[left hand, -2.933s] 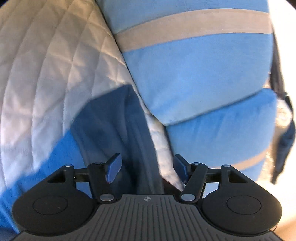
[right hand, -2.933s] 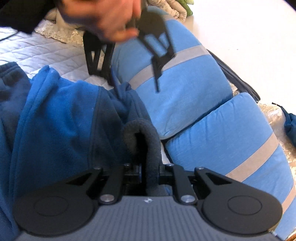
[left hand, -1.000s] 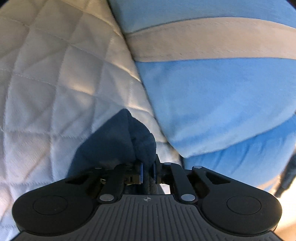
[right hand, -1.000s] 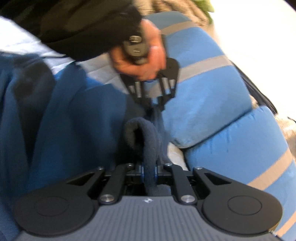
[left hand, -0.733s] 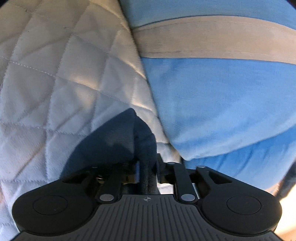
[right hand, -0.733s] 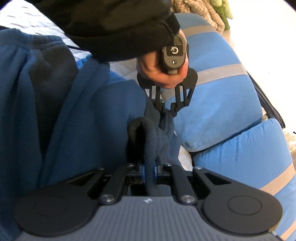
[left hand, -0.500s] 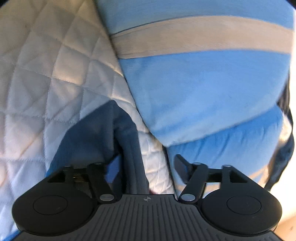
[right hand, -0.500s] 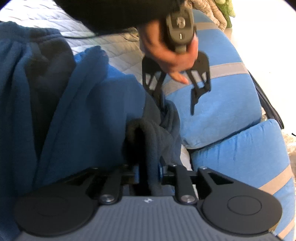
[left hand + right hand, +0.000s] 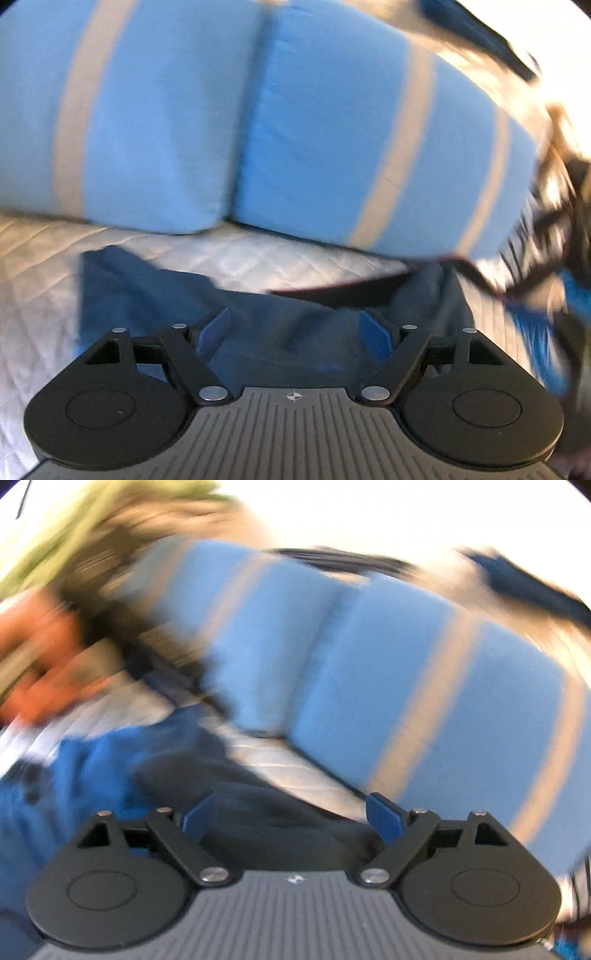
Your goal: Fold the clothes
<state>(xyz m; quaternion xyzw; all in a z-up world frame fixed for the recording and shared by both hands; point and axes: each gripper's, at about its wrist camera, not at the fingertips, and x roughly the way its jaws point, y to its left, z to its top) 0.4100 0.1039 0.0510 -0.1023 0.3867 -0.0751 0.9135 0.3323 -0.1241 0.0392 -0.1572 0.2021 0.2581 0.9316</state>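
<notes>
A dark blue fleece garment (image 9: 155, 291) lies on the white quilted cover (image 9: 33, 266), its grey-edged end near the pillows. My left gripper (image 9: 295, 330) hangs above it, its jaws opening, blue pads wide apart with only cloth lying below them. In the right wrist view the same garment (image 9: 110, 760) shows bright blue at the left and dark grey (image 9: 251, 805) in the middle. My right gripper (image 9: 291, 814) is over that grey part, jaws opening, nothing pinched between the pads. Both views are blurred by motion.
Two light blue pillows with beige stripes (image 9: 332, 147) lie along the far side of the cover; they also fill the right wrist view (image 9: 406, 683). A blurred hand (image 9: 37, 664) is at the left edge there. A dark strap and clutter (image 9: 546, 229) sit at the right.
Both grippers let go of the garment's grey edge and opened wide. Both rose, pulled back and rolled, so the pillows now run across the top. The garment lies flat on the cover.
</notes>
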